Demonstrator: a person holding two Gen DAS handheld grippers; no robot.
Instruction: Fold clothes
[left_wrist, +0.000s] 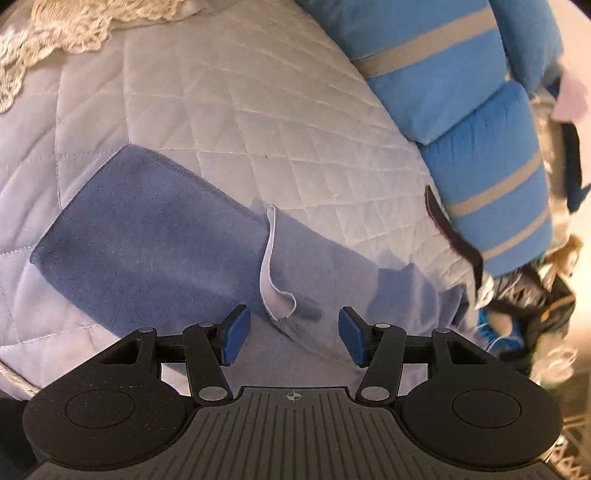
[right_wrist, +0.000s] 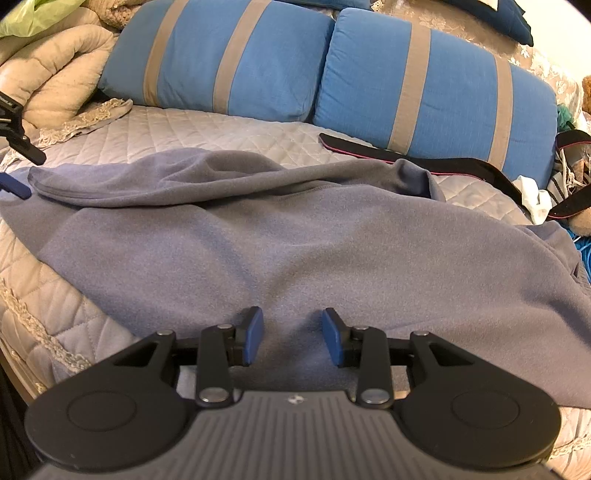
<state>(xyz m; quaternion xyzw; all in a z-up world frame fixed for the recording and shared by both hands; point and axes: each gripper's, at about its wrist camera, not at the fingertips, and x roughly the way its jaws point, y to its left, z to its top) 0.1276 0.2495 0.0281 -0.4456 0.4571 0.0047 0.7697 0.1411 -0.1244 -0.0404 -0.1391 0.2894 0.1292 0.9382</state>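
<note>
Fleece garment (right_wrist: 295, 236) spread on quilted bed (right_wrist: 207, 129); no containers visible.

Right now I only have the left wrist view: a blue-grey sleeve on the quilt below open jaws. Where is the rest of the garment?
Observer: The garment's body lies spread across the bed, wrinkled but mostly flat.
Operator: Is the other gripper holding it?
Observer: No. The right gripper hovers over the near hem, jaws open, pads not pinching fabric.
Operator: And how does the sleeve sit against the body?
Observer: The sleeve lies along the body's far edge, cuff toward the left.
</note>
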